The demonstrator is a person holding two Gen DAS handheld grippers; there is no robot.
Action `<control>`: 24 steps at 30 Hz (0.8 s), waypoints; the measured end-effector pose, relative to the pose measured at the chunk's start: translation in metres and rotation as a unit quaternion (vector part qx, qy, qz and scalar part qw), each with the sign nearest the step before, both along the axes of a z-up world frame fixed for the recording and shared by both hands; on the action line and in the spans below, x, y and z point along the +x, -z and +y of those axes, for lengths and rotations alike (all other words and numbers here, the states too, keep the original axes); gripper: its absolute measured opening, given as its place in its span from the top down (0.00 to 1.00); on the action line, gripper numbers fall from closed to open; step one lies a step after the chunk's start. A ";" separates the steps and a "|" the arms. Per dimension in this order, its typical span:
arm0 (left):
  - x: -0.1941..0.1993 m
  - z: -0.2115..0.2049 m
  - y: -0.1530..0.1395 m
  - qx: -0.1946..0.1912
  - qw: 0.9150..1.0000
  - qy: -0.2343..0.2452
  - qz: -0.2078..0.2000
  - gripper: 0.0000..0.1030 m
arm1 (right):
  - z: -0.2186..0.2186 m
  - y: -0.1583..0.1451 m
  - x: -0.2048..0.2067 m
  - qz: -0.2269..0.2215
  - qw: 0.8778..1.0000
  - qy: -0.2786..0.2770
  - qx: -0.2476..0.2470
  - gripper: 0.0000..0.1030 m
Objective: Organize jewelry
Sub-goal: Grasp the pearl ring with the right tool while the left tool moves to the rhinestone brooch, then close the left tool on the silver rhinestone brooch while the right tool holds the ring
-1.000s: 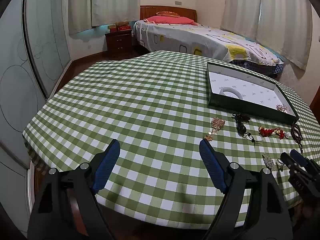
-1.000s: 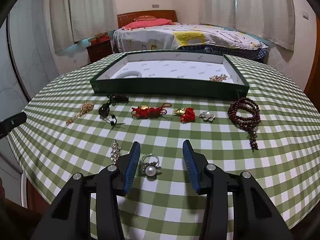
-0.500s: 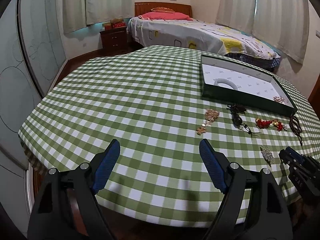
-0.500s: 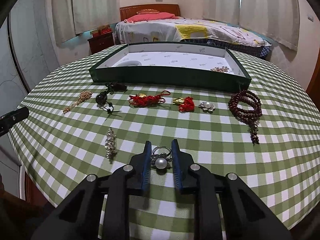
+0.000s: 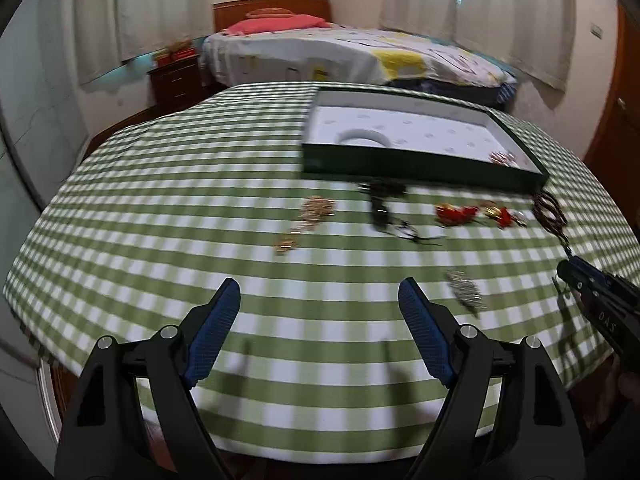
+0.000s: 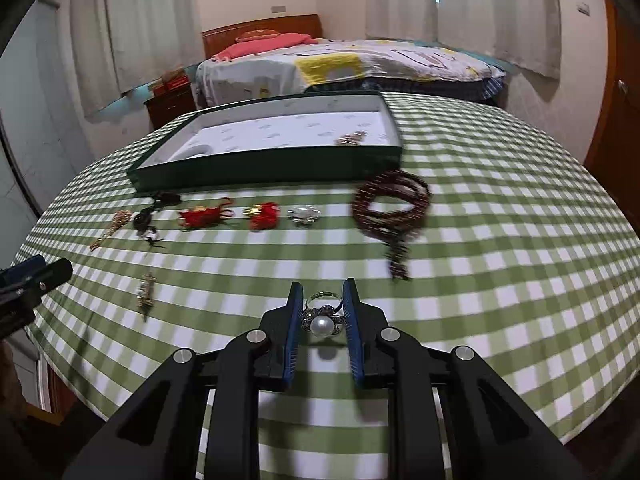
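Note:
My right gripper (image 6: 322,300) is shut on a pearl ring (image 6: 322,323) and holds it above the checked tablecloth. The green jewelry tray (image 6: 264,168) with a white lining stands beyond it; it holds a white bangle (image 5: 363,137) and a small gold piece (image 6: 352,138). On the cloth lie a brown bead bracelet (image 6: 390,204), red knot charms (image 6: 204,216), a silver brooch (image 6: 305,213), a black cord pendant (image 6: 146,220), a gold chain (image 5: 312,216) and a silver clip (image 6: 145,294). My left gripper (image 5: 320,304) is open and empty over the table's near left part.
The round table's edge (image 6: 560,436) runs close in front of both grippers. A bed (image 6: 340,64) and a wooden nightstand (image 6: 168,104) stand behind the table. Curtains cover the back wall. The right gripper shows at the right edge of the left wrist view (image 5: 600,300).
My right gripper closed on the pearl ring and has lifted it, swinging right. My left gripper stayed open and turned right toward the tray.

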State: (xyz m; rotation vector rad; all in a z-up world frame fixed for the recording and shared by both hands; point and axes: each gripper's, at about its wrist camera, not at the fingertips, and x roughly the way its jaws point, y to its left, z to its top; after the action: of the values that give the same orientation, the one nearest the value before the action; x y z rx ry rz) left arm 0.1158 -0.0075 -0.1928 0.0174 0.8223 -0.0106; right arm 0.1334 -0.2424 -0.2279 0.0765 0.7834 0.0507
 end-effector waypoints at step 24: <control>0.028 -0.072 0.033 -0.002 0.997 0.062 0.034 0.53 | -0.042 0.005 -0.003 0.005 0.999 0.022 0.022 0.79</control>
State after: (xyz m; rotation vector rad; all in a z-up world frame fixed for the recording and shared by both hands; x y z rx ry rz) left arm 0.1436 -0.0791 -0.2254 0.0644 0.8875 -0.1309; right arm 0.1302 -0.2841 -0.2331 0.1366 0.7898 0.0261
